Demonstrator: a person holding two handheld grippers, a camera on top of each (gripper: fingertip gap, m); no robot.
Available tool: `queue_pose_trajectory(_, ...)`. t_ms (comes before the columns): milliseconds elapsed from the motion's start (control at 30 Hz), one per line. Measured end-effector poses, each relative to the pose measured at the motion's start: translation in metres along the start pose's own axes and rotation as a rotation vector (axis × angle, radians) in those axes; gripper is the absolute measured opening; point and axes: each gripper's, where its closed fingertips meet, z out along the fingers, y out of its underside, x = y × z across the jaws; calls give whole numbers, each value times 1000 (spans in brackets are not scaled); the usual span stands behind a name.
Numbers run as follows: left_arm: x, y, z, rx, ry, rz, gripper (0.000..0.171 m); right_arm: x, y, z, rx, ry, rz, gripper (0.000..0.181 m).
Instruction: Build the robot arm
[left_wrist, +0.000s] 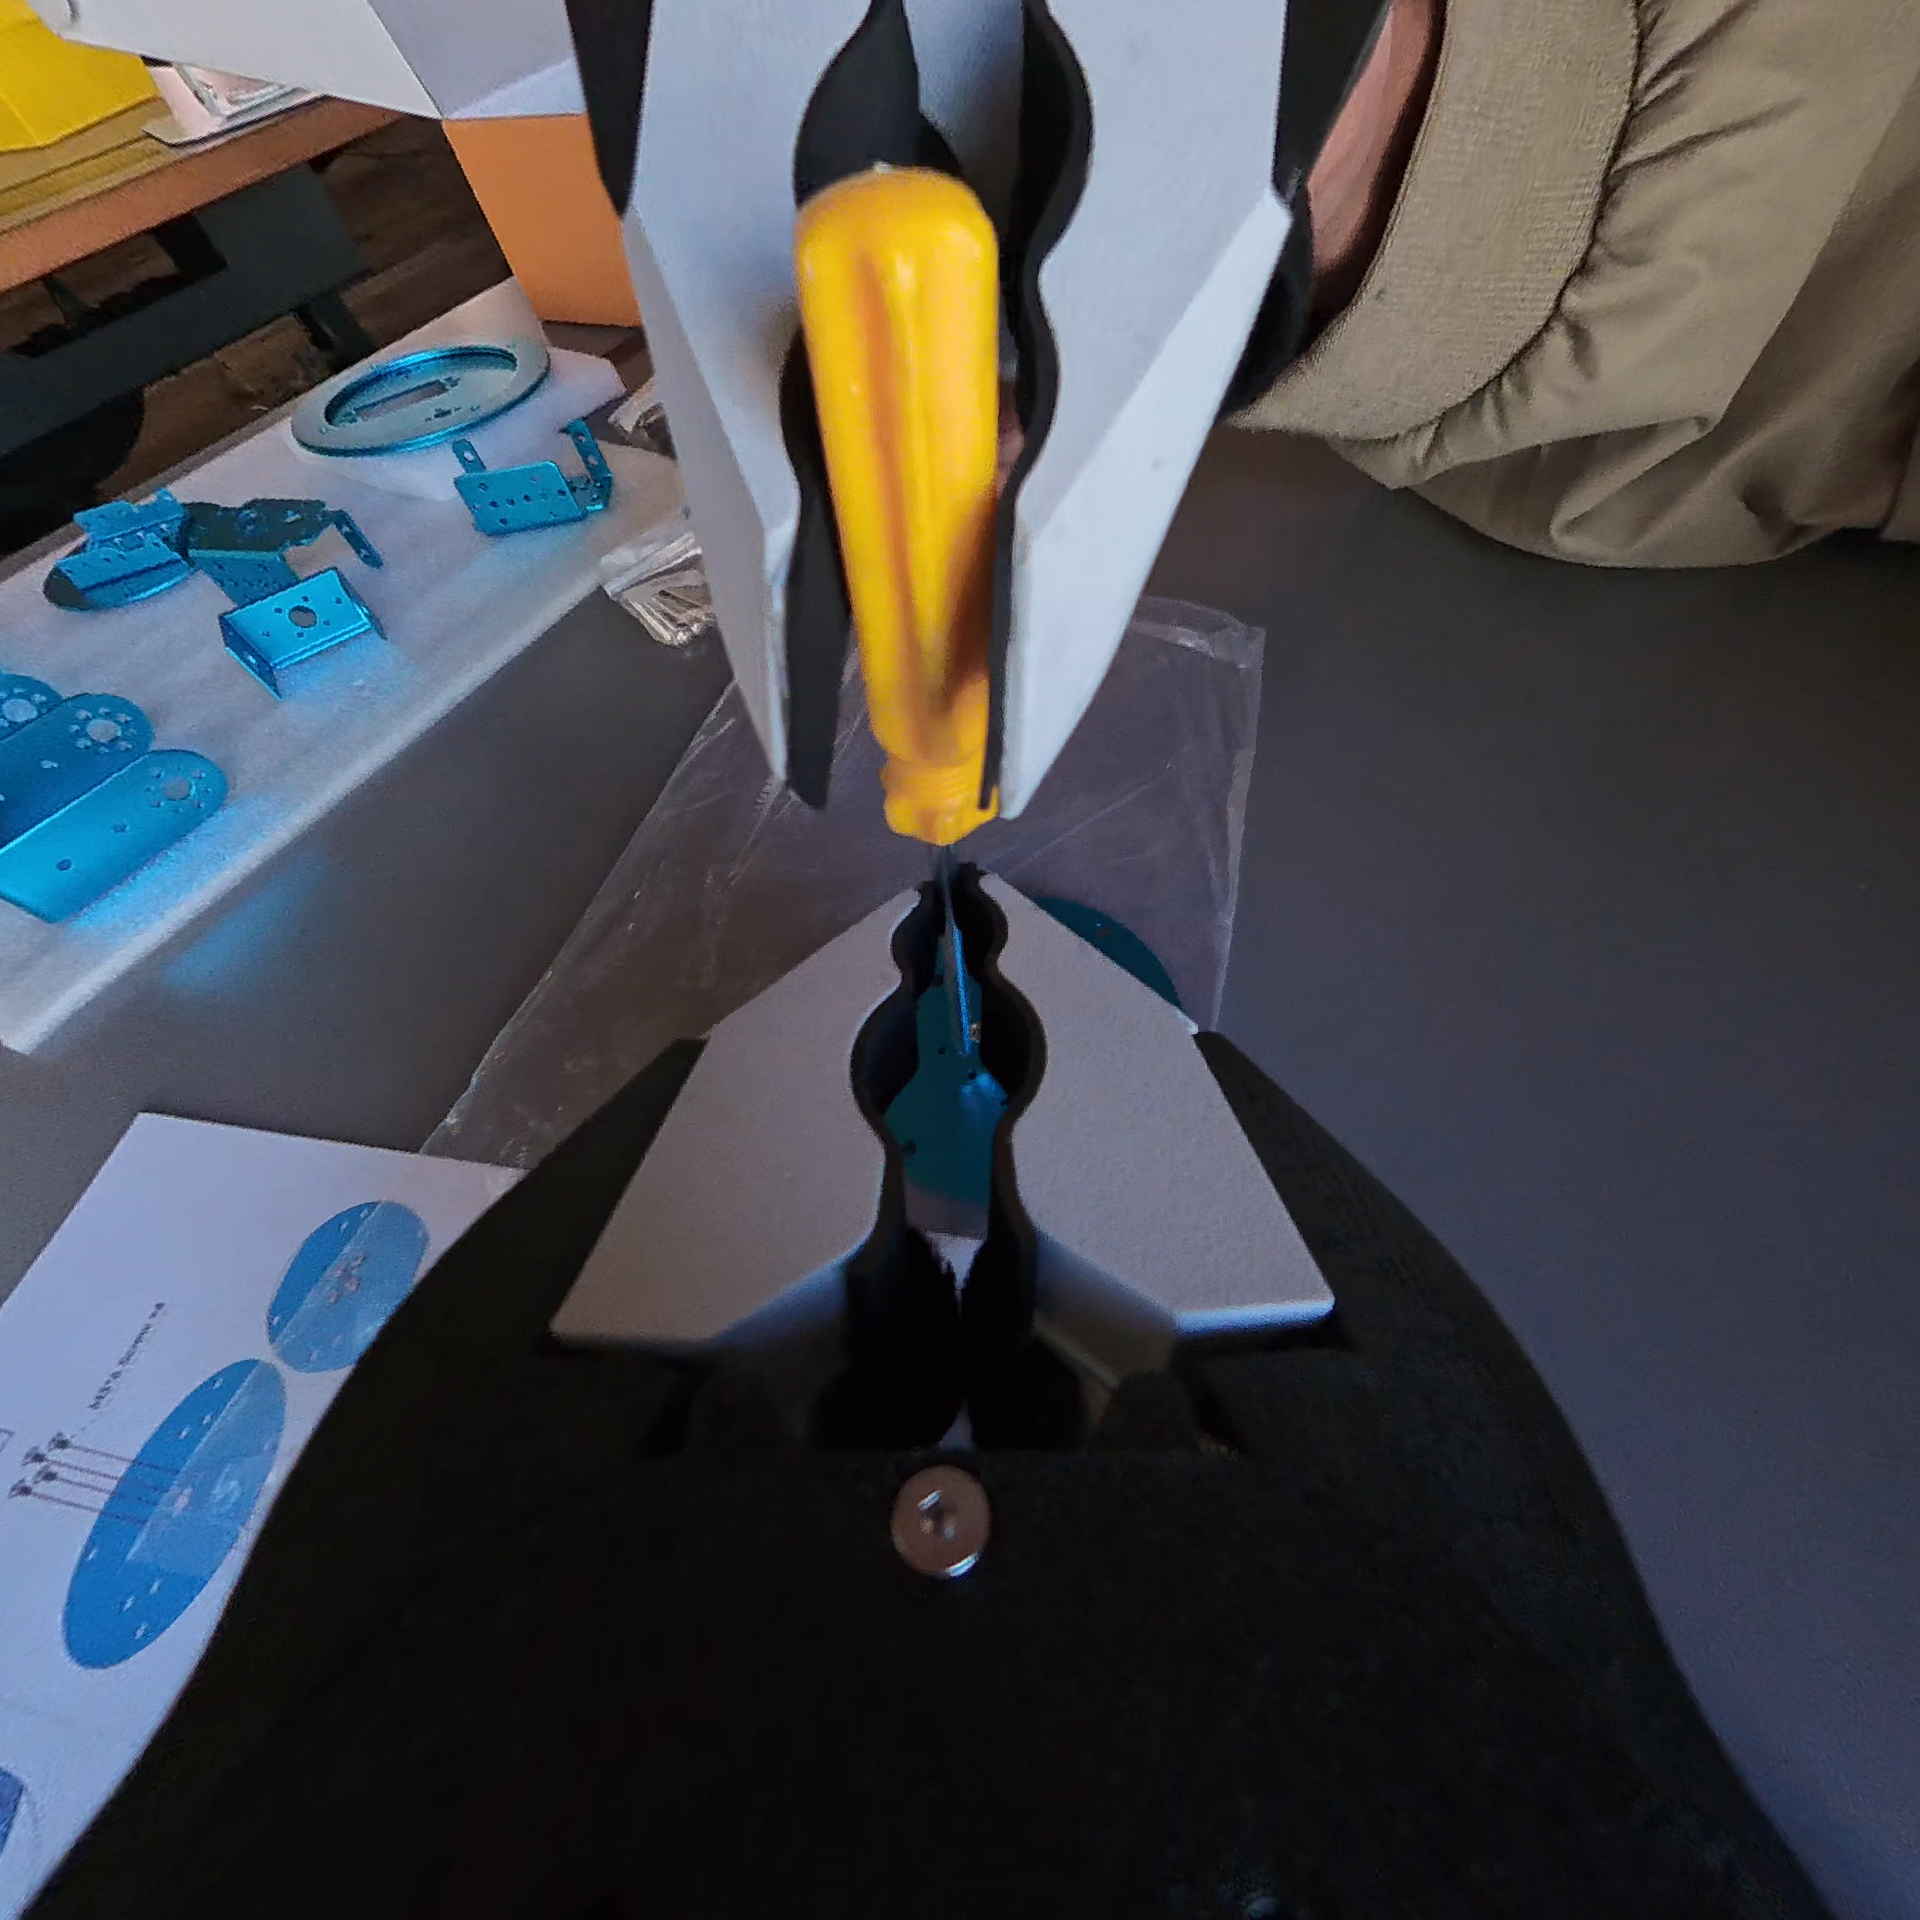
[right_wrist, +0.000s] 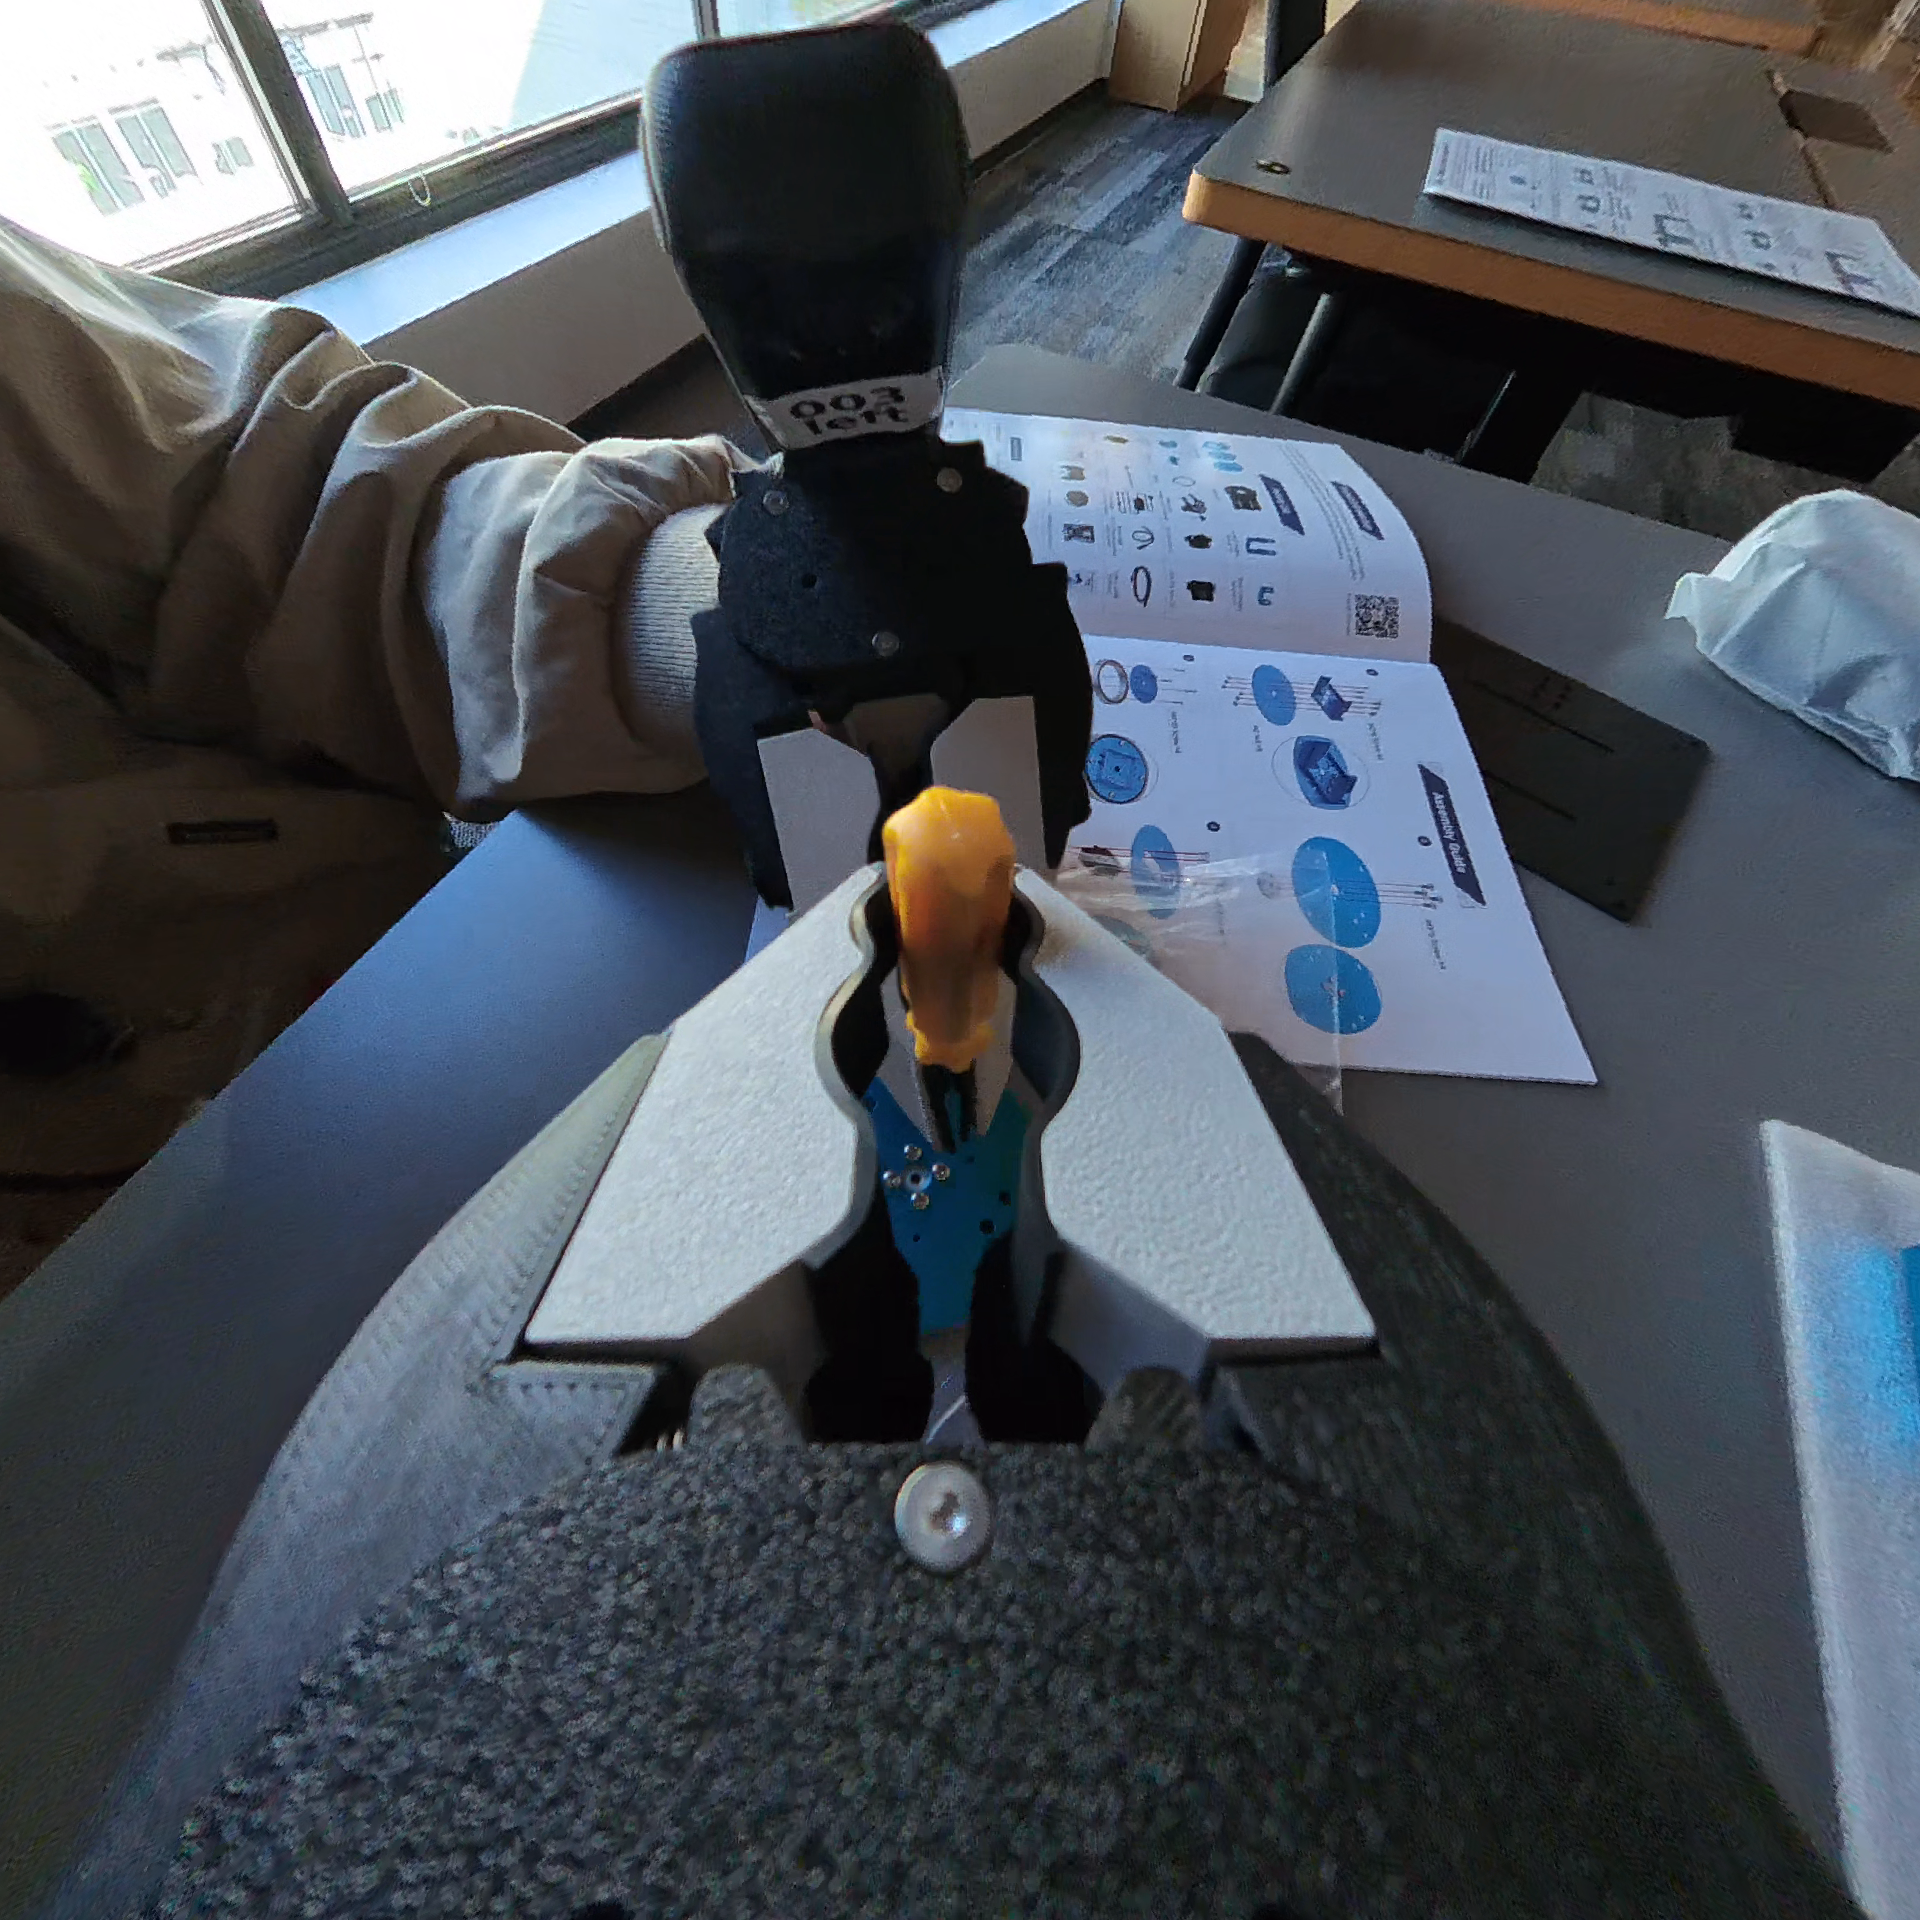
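Note:
My right gripper (right_wrist: 948, 878) is shut on the yellow handle of a screwdriver (right_wrist: 945, 935). In the left wrist view it (left_wrist: 909, 800) comes down from the top with the screwdriver (left_wrist: 904, 468), whose thin shaft points into the gap between my left fingers. My left gripper (left_wrist: 951, 888) has its jaws closed together over a blue metal disc (left_wrist: 1117, 940) with small holes. The contact is mostly hidden. In the right wrist view the left gripper (right_wrist: 873, 769) stands upright, pointing down just behind the handle. The blue disc (right_wrist: 940, 1216) with its screws shows between my right fingers.
A clear plastic bag (left_wrist: 1174, 727) lies under the disc on the grey table (left_wrist: 1558, 935). Several blue brackets (left_wrist: 291, 623) and a ring (left_wrist: 416, 395) sit on white foam at left. An open booklet (right_wrist: 1299, 831), a black plate (right_wrist: 1579, 769) and a beige sleeve (right_wrist: 312, 520) are near. One gripper's finger ends stand about 7 cm off the other's. About 4 cm separates my left fingertips from the blue disc (right_wrist: 940, 1216).

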Motion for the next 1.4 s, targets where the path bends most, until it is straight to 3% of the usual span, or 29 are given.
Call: queue_pose_trajectory(1400,3,0,7,-5,11,-7,3,-3,6,-3,-22,-33,23,17)
